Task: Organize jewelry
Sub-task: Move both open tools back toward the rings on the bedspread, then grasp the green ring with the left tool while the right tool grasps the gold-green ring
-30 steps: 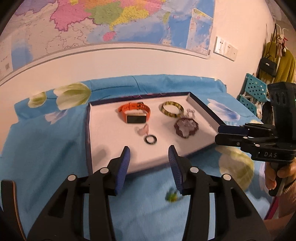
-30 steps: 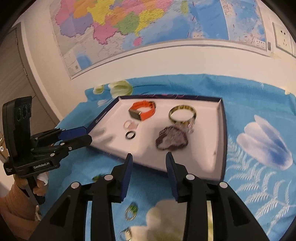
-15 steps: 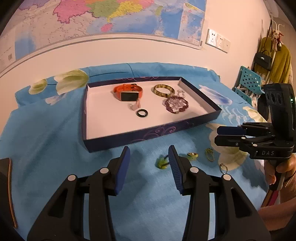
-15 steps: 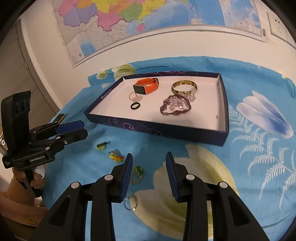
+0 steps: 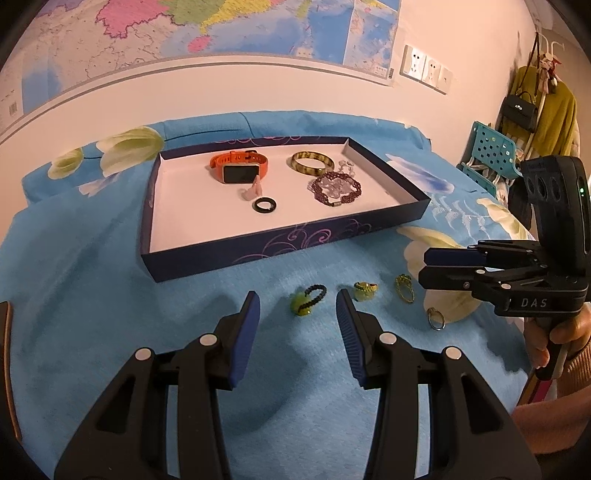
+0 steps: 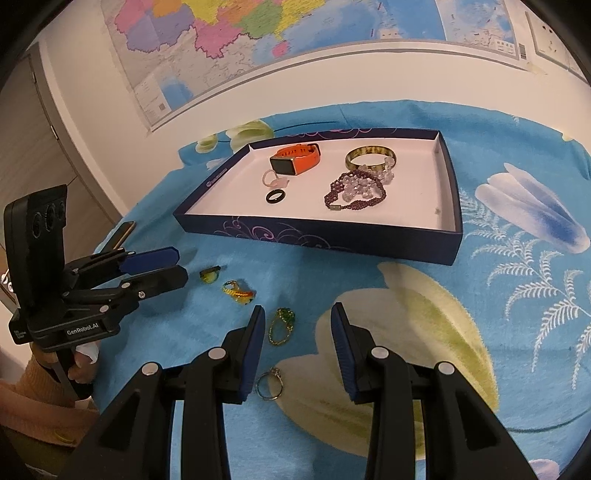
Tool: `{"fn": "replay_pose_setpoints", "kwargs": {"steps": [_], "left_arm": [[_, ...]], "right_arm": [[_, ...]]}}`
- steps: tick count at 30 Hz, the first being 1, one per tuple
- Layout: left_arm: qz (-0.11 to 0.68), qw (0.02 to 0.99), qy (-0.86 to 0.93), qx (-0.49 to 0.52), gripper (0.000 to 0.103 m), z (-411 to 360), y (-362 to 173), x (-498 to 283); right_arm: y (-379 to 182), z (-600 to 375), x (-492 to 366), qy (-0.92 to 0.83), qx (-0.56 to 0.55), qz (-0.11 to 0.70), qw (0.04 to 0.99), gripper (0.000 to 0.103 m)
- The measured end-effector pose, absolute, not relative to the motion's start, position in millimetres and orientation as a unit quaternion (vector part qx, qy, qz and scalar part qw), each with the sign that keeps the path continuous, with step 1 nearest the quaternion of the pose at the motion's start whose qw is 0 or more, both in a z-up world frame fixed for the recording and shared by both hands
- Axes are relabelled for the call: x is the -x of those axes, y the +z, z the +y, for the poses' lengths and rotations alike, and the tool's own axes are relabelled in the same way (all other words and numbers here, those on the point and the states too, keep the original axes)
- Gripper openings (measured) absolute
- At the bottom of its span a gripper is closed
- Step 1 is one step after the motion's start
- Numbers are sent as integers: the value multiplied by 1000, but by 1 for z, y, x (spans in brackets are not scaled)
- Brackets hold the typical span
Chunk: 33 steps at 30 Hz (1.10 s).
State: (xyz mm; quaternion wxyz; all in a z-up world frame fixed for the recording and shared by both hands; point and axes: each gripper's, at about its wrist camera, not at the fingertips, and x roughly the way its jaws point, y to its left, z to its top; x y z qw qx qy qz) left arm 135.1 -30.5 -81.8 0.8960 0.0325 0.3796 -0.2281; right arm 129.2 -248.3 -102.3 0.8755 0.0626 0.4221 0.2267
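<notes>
A blue flowered cloth [image 5: 110, 332] covers the table under a big wall map [image 5: 184, 33]. I have pulled both tongs back and down from over the box [image 5: 258, 251], so the loose rings on the cloth in front of it, barely in view a moment ago, now lie right before me. My left tongs [image 5: 297, 321] hang released and empty, with the green ring with the black beaded band [image 5: 306, 301] just ahead between the tips. My right tongs [image 6: 297, 332] are also released and empty; the gold and green ring [image 6: 282, 325] lies by the left tip, the silver ring [image 6: 271, 382] nearer me. The orange watch [image 5: 240, 170], the bangle [image 5: 312, 162], the bead bracelet [image 5: 336, 188] and the black ring [image 5: 265, 205] already sit in the box. I judge the next job is picking up these loose rings.
</notes>
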Motion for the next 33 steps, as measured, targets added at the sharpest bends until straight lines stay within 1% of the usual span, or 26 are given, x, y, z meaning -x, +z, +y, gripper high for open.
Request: {"fn": "replay_pose_setpoints", "kwargs": {"steps": [33], "left_arm": [[399, 886, -234, -29, 43, -40, -91, -136]], "right_arm": [[-111, -229, -124, 236, -35, 431, 871, 34]]}}
